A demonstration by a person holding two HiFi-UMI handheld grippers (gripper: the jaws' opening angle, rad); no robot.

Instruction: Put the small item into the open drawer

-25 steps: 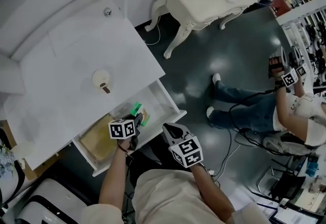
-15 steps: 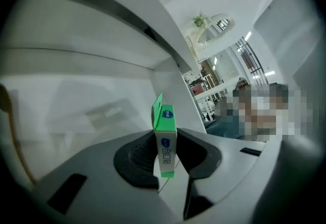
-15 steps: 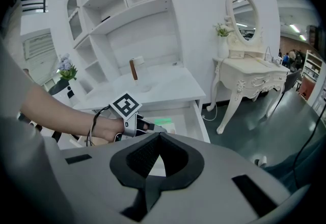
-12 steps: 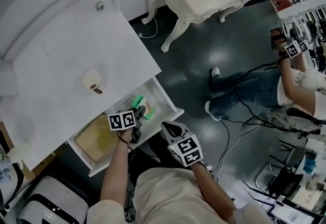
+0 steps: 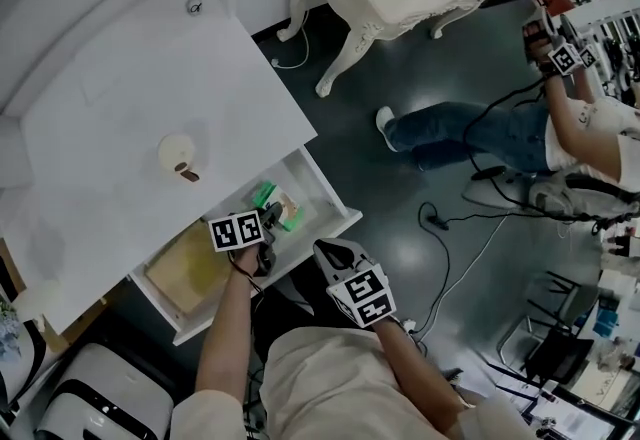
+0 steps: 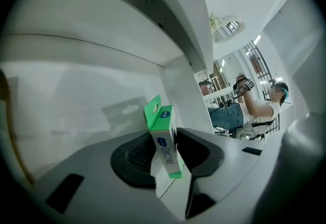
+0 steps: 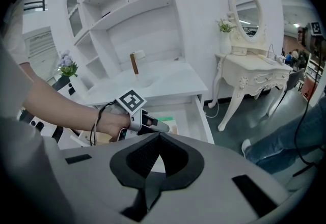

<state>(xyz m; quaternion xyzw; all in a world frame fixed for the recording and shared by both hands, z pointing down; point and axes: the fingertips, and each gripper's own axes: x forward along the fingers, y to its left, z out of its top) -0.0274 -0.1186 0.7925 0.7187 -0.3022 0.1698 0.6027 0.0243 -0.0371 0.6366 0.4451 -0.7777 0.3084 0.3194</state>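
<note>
Box [image 6: 165,147] sitting inside drawer [image 5: 338,204], between left gripper [image 5: 271,225] jaws.
Jaws just opening, pads seemingly easing off the box; its long axis pointing to 12 o'clock. Left hand nearer, angling down. Right gripper [image 7: 155,160] waiting at 4 o'clock, jaws pressed together, empty.

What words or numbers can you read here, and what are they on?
Green box: a blue oval logo and blue letters down its side, too blurred to read.
Cubes: black-and-white square patterns, no words.
No other writing is clear enough to read.
</note>
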